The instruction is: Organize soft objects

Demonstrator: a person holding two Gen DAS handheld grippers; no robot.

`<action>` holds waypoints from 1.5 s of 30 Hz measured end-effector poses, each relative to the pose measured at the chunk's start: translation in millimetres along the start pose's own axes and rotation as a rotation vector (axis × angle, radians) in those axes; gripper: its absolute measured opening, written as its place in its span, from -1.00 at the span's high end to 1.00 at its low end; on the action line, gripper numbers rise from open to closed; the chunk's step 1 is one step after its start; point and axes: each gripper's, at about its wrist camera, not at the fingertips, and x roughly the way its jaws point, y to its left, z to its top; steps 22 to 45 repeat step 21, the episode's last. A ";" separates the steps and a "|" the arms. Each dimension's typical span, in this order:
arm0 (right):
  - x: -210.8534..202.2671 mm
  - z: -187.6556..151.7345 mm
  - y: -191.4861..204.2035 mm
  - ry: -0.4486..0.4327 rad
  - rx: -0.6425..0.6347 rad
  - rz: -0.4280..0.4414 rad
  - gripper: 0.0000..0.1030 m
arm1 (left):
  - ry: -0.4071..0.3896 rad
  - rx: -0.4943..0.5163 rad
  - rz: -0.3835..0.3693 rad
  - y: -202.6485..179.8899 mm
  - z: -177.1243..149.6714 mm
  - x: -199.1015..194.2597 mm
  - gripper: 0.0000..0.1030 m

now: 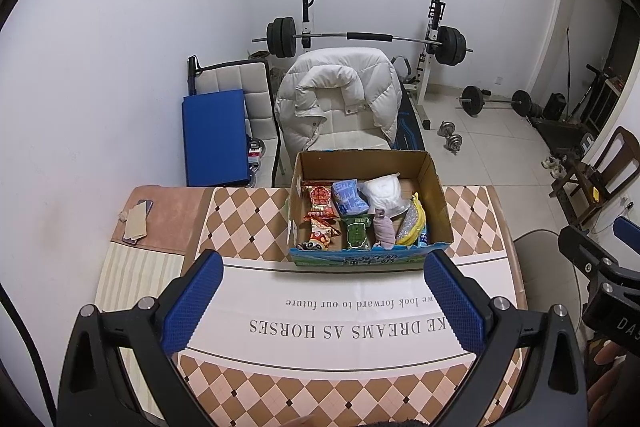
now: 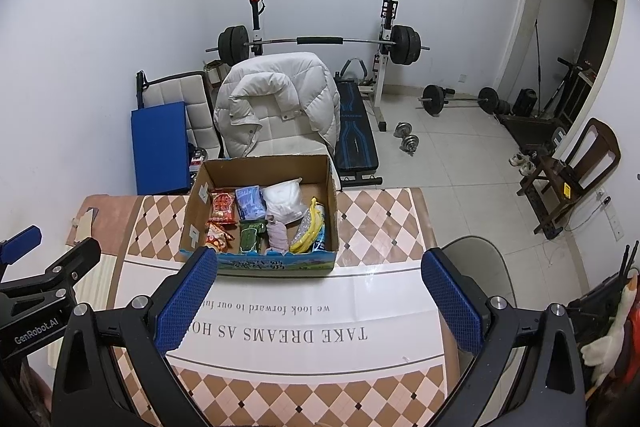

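Note:
An open cardboard box (image 1: 438, 187) (image 2: 328, 187) stands on the checkered table, at its far side. It holds red snack packs (image 1: 320, 201), a blue pack (image 1: 348, 197), a white bag (image 1: 384, 193), a green pack (image 1: 357, 233), a mauve cloth (image 1: 385, 231) and a yellow plush (image 1: 412, 227). My left gripper (image 1: 324, 303) is open and empty, above the table in front of the box. My right gripper (image 2: 320, 303) is open and empty, beside it to the right. Each gripper shows at the edge of the other's view.
A phone and a card (image 1: 136, 223) lie at the table's far left corner. A chair with a white down jacket (image 1: 340, 95) stands behind the table. A barbell rack (image 1: 360, 37), dumbbells (image 1: 450, 135) and a wooden chair (image 1: 592, 175) are beyond.

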 end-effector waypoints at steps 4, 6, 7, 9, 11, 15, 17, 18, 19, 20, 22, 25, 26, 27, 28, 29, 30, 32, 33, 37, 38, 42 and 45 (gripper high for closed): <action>-1.5 -0.1 -1.8 -0.005 0.004 -0.003 -1.00 | 0.000 -0.001 -0.002 0.6 -1.2 0.7 -1.00; -2.2 0.0 -2.1 -0.007 0.004 -0.005 -1.00 | -0.002 -0.001 -0.003 0.0 -0.5 -0.1 -1.00; -2.3 0.1 -2.0 -0.008 0.004 -0.005 -1.00 | -0.001 0.001 -0.003 1.1 -1.2 1.0 -1.00; -2.2 0.1 -1.9 -0.008 0.003 -0.005 -1.00 | -0.001 -0.002 -0.001 -0.9 0.6 0.0 -1.00; -2.8 0.0 -2.5 -0.009 0.001 -0.006 -1.00 | -0.003 0.000 0.000 -0.4 0.2 -0.5 -1.00; -3.0 0.9 -2.4 -0.010 0.002 -0.004 -1.00 | -0.010 -0.008 0.007 -0.2 2.9 -3.1 -1.00; -3.1 1.1 -2.4 -0.010 0.002 -0.004 -1.00 | -0.011 -0.013 0.007 0.9 3.5 -3.7 -1.00; -2.7 1.2 -2.1 -0.010 0.001 -0.004 -1.00 | -0.014 -0.018 0.007 1.0 4.5 -4.0 -1.00; -3.2 1.6 -2.6 -0.012 0.002 -0.004 -1.00 | -0.015 -0.018 0.007 1.0 4.2 -4.9 -1.00; -3.2 2.6 -2.0 -0.012 0.000 -0.004 -1.00 | -0.015 -0.021 0.008 1.0 4.8 -6.1 -1.00; -3.8 3.3 -1.6 -0.013 -0.001 -0.004 -1.00 | -0.016 -0.020 0.007 0.6 5.5 -6.4 -1.00; -3.8 3.3 -1.6 -0.013 -0.001 -0.004 -1.00 | -0.016 -0.020 0.007 0.6 5.5 -6.4 -1.00; -3.8 3.3 -1.6 -0.013 -0.001 -0.004 -1.00 | -0.016 -0.020 0.007 0.6 5.5 -6.4 -1.00; -3.8 3.3 -1.6 -0.013 -0.001 -0.004 -1.00 | -0.016 -0.020 0.007 0.6 5.5 -6.4 -1.00; -3.8 3.3 -1.6 -0.013 -0.001 -0.004 -1.00 | -0.016 -0.020 0.007 0.6 5.5 -6.4 -1.00; -3.8 3.3 -1.6 -0.013 -0.001 -0.004 -1.00 | -0.016 -0.020 0.007 0.6 5.5 -6.4 -1.00; -3.8 3.3 -1.6 -0.013 -0.001 -0.004 -1.00 | -0.016 -0.020 0.007 0.6 5.5 -6.4 -1.00; -3.8 3.3 -1.6 -0.013 -0.001 -0.004 -1.00 | -0.016 -0.020 0.007 0.6 5.5 -6.4 -1.00; -3.8 3.3 -1.6 -0.013 -0.001 -0.004 -1.00 | -0.016 -0.020 0.007 0.6 5.5 -6.4 -1.00; -3.8 3.3 -1.6 -0.013 -0.001 -0.004 -1.00 | -0.016 -0.020 0.007 0.6 5.5 -6.4 -1.00; -3.8 3.3 -1.6 -0.013 -0.001 -0.004 -1.00 | -0.016 -0.020 0.007 0.6 5.5 -6.4 -1.00; -3.8 3.3 -1.6 -0.013 -0.001 -0.004 -1.00 | -0.016 -0.020 0.007 0.6 5.5 -6.4 -1.00; -3.8 3.3 -1.6 -0.013 -0.001 -0.004 -1.00 | -0.016 -0.020 0.007 0.6 5.5 -6.4 -1.00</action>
